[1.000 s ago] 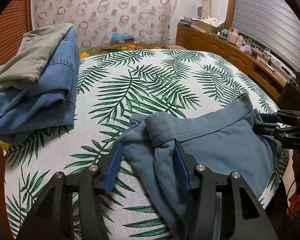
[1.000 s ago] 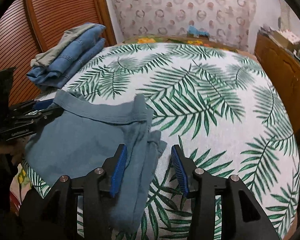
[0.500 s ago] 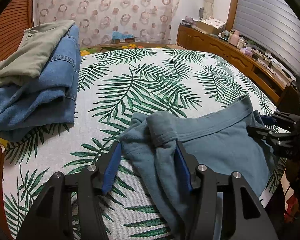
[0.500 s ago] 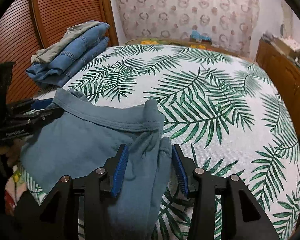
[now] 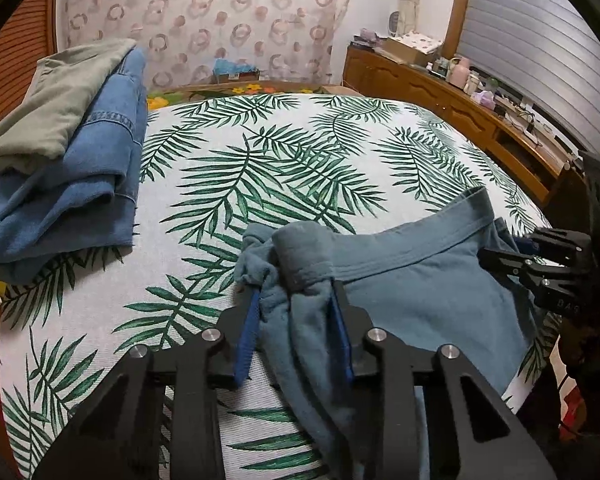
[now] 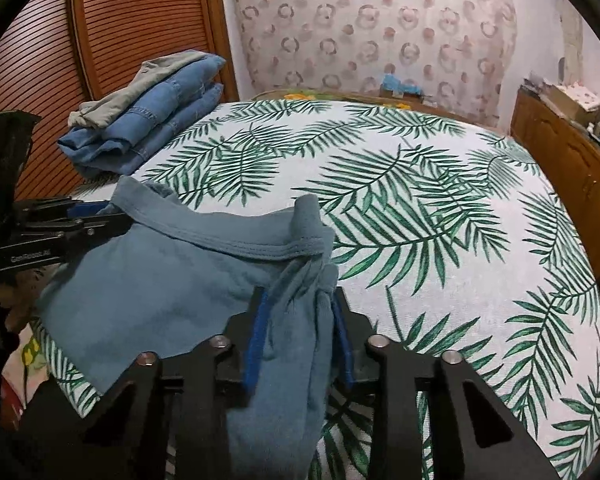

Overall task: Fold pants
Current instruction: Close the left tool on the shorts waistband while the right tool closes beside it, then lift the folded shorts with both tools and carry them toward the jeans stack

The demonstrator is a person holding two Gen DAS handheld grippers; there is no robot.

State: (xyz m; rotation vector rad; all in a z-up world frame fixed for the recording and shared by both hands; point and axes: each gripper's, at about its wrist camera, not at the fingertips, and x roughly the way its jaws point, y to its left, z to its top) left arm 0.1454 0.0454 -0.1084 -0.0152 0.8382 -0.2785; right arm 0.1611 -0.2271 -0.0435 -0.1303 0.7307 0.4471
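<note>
The teal pants (image 5: pixel 412 280) lie bunched at the near edge of the bed (image 5: pixel 260 168), waistband stretched between two grippers. The left gripper (image 5: pixel 296 320) has just been closing and pinches one waistband corner; the right gripper (image 6: pixel 298 320) has likewise closed on the other. Folded jeans (image 5: pixel 80 184) sit far left, apart.

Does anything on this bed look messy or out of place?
Only the teal pants: they lie rumpled at the near edge of the leaf-print bed, each waistband end bunched between the just-closing jaws of the left gripper and right gripper. The folded denim stack looks tidy. Nothing seems spilled or damaged.
</note>
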